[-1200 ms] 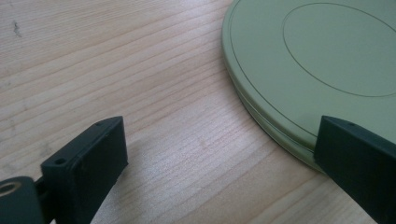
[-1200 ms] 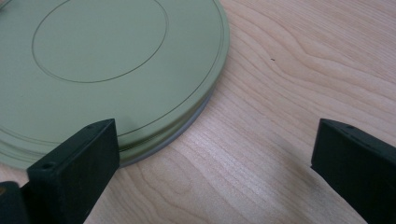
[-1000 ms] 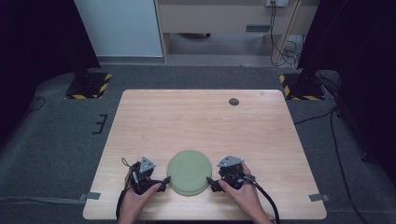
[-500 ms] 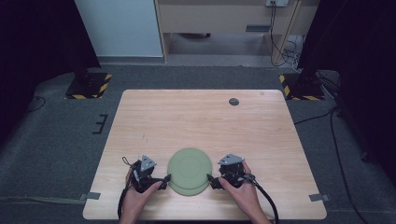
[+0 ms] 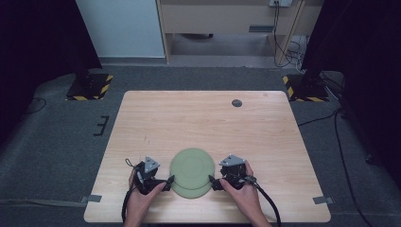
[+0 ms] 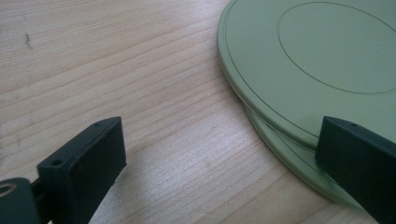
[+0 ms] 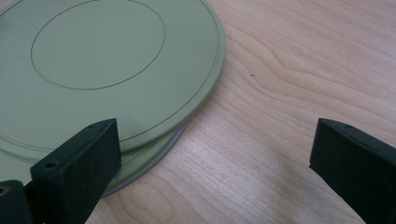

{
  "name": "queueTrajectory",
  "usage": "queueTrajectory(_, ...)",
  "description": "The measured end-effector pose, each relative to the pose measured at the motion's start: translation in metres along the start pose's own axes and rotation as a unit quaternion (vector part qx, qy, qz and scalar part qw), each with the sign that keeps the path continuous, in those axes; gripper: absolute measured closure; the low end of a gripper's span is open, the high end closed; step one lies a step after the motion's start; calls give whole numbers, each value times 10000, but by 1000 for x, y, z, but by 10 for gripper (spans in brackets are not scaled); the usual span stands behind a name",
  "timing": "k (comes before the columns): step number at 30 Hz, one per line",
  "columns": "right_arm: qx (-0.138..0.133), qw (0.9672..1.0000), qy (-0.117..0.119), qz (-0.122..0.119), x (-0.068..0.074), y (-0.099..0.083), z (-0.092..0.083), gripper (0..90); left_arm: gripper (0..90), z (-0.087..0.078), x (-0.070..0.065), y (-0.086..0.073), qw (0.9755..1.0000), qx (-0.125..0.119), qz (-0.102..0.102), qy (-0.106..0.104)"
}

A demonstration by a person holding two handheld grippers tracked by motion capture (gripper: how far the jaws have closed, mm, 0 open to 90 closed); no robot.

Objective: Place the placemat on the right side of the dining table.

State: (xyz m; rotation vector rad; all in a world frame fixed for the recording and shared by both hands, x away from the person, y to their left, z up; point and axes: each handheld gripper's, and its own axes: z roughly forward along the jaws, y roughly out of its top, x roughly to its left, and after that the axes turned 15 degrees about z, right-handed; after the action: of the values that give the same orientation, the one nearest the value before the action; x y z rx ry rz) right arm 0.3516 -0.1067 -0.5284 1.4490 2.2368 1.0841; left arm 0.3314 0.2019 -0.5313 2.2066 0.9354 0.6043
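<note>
Both grippers, left and right, flanked the stacked green plates, fingers wide; closing on a rim seemingly came next.

table — light wood | small dark disc — far right of tabletop

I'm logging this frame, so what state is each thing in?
Top green plate: upside down, stacked off-centre on another.
Lower green plate: flat on the table, edge peeking out.
Left tongs: open beside the stack.
Right tongs: open beside the stack.
</note>
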Motion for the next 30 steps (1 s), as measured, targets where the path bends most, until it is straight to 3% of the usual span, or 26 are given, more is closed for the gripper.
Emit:
queueTrajectory(4,-109,9999,-54,-78,4,0,-3,67,28,-4,-4,-2,9999,17,44,-148)
queueTrajectory(7,-46,9999,67,-87,6,-1,-4,64,29,-4,-7,0,9999,-6,94,-100)
queueTrajectory(10,-19,9999,46,-97,7,-1,-3,54,2,-1,-7,2,9999,17,101,-29)
queueTrajectory(14,-53,10000,-1,-49,6,0,-1,33,2,2,-4,2,10000,7,-37,-69)
queueTrajectory(17,-116,9999,-111,-5,4,3,2,40,13,4,-5,5,10000,-32,2,77)
queueTrajectory(23,-22,10000,-2,5,4,3,-2,69,30,2,-13,5,9999,-14,165,-35)
queueTrajectory(30,-43,10000,-84,9,6,3,3,50,6,6,-11,7,10000,-6,86,43)
